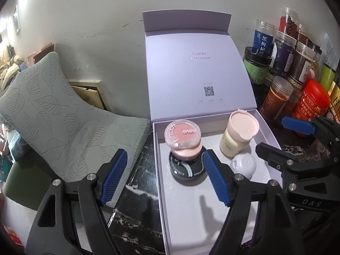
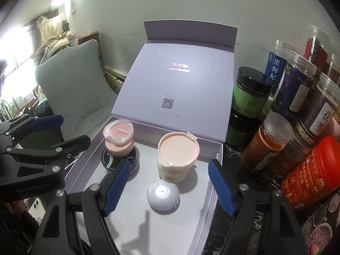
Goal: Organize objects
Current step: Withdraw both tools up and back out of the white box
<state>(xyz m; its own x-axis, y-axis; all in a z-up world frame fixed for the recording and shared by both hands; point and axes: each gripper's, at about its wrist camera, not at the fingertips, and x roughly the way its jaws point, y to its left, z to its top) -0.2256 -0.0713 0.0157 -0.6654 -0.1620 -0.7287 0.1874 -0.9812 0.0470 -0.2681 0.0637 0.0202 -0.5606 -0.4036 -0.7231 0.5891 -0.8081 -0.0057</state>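
Observation:
An open lavender gift box [image 1: 180,223] [image 2: 209,193] lies on the dark marble table, lid upright against the wall. Inside stand a stack of a clear pink compact [image 1: 182,135] [image 2: 119,131] on a pink jar on a black jar [image 1: 184,167] [image 2: 110,161], a cream jar with a peach lid [image 1: 240,136] [image 2: 178,157], and a small white dome [image 1: 243,164] [image 2: 162,195]. My left gripper [image 1: 164,177] is open and empty, straddling the box's left wall near the black jar. My right gripper [image 2: 170,186] is open and empty over the white dome; it also shows in the left wrist view [image 1: 278,136].
Several plastic spice jars [image 2: 266,143] and a red tin [image 2: 312,170] crowd the table right of the box. A grey leaf-patterned cushion [image 1: 59,116] leans left of the box. A phone [image 2: 37,208] lies low at the left.

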